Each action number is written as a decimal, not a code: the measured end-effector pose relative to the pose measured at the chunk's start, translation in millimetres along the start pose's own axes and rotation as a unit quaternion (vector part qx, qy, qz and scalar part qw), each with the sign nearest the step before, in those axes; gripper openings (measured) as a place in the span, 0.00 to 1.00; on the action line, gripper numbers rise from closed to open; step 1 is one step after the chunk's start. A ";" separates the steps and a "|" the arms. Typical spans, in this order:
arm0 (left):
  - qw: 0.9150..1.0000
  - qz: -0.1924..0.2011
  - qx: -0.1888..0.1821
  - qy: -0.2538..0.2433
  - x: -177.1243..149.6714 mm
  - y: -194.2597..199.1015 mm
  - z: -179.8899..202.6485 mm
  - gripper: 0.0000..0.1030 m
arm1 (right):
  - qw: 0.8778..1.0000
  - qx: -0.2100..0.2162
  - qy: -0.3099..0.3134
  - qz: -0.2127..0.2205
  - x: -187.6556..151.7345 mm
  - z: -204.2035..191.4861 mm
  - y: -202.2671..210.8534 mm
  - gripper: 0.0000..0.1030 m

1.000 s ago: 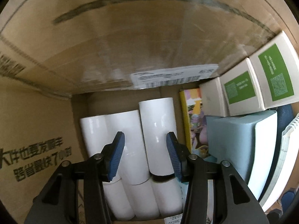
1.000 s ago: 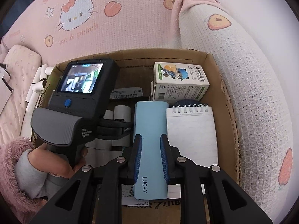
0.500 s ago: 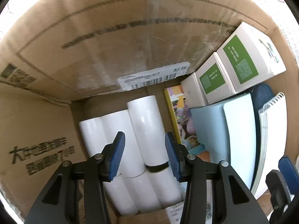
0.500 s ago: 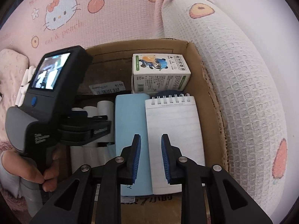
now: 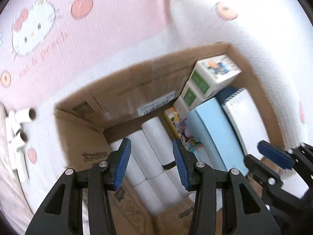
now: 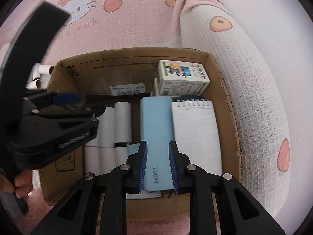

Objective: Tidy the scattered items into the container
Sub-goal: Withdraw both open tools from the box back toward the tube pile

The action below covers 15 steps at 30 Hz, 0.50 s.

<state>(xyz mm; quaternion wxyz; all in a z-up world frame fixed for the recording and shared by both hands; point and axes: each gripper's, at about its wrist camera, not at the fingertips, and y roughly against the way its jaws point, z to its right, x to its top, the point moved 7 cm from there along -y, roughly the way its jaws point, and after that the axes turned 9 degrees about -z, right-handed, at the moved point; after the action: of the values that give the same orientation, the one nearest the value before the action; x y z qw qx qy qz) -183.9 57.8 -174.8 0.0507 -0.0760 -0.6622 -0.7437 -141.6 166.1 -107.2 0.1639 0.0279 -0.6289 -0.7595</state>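
Note:
The cardboard box sits on the pink bedding and holds white paper rolls, a light blue case marked LUCKY, a spiral notepad and green-and-white cartons. My left gripper is open and empty above the rolls; it also shows in the right wrist view. My right gripper is open, its jaws either side of the blue case without gripping it. Several white rolls lie outside the box on the left.
A white waffle blanket roll presses along the box's right side. Pink Hello Kitty bedding lies behind and left of the box. A colourful booklet stands between the rolls and the blue case.
My left gripper has risen out of the box, open and empty, so the bedding and loose rolls show. My right gripper has drawn back slightly over the blue case and opened wider.

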 end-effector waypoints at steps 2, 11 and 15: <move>0.999 0.031 0.004 -0.024 -7.1 15.9 -21.9 0.47 | 1.000 0.001 0.002 0.000 -2.8 -7.5 4.3 0.18; 0.990 0.088 -0.009 -0.108 -45.4 58.6 -32.5 0.47 | 1.000 0.005 0.007 0.001 -5.1 -42.6 17.4 0.18; 0.985 0.106 -0.007 -0.136 -54.2 67.8 -33.8 0.48 | 1.000 0.004 0.005 0.003 -5.2 -53.1 21.1 0.18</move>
<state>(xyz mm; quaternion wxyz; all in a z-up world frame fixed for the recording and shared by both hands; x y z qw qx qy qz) -120.3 14.9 -122.1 0.0385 -0.2464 -0.6461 -0.7214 -119.0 114.1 -98.7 0.1689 0.0302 -0.6312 -0.7564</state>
